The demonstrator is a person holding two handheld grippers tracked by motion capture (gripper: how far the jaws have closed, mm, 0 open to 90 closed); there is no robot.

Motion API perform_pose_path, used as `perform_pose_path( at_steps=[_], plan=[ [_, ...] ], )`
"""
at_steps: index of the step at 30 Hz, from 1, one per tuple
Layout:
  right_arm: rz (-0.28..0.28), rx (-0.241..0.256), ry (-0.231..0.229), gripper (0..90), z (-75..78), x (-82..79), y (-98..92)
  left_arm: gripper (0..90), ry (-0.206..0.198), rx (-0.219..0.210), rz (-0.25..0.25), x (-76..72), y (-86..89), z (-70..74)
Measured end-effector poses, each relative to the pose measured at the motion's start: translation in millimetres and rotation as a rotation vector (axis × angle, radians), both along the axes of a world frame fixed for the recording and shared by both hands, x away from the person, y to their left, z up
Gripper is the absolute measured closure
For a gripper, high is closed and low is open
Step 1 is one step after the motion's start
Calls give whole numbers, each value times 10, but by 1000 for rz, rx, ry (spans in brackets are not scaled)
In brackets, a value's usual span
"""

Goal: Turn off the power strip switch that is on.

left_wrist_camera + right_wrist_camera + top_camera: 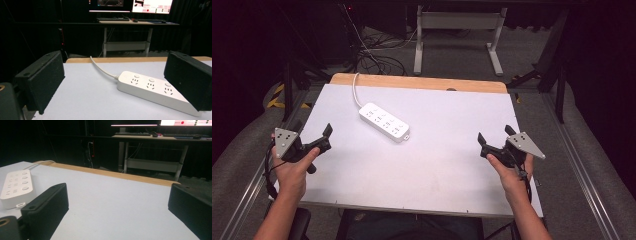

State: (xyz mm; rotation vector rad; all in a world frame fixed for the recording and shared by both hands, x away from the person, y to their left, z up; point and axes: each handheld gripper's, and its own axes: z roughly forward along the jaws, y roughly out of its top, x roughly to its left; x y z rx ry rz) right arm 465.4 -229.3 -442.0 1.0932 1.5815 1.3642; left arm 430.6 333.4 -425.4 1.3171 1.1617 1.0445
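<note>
two grippers, both mine, listed nearest first: left gripper [328,137] held at the left edge of the table [437,170], jaws spread wide and holding nothing; right gripper [496,137] held near the right edge, jaws likewise wide and holding nothing. item next out: white power strip [384,121], lying flat and askew on the pale table top, left of centre toward the far side, well apart from both grippers and nearer my left one. in the left gripper view the power strip [150,87] sits between my jaws' lines of sight, its near end partly cut off by the right-hand jaw. in the right gripper view it lies at the far left [15,186], off my line. item beyond: its white cord [356,90], running over the wooden far edge and down off the table. risks, as i judge them: a one-sided pinch on the smooth casing could let it pivot or skid; pulling toward me could draw the cord taut and drag the strip back. hard to make out: where the cord ends, lost among dark cables on the floor; whether any switch on the strip is on. furthest: desk with lit monitors [130,3], details unreadable.
</note>
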Motion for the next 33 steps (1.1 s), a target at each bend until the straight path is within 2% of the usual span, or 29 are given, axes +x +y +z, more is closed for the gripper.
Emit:
perform_pose_path(
  at_steps=[29,33],
  plan=[
    [13,3,5,35,-10,4,9,87,10,-9,12,18,13,-11],
    [11,5,5,35,-9,7,10,129,9,-11,13,20,17,-13]
  ],
)
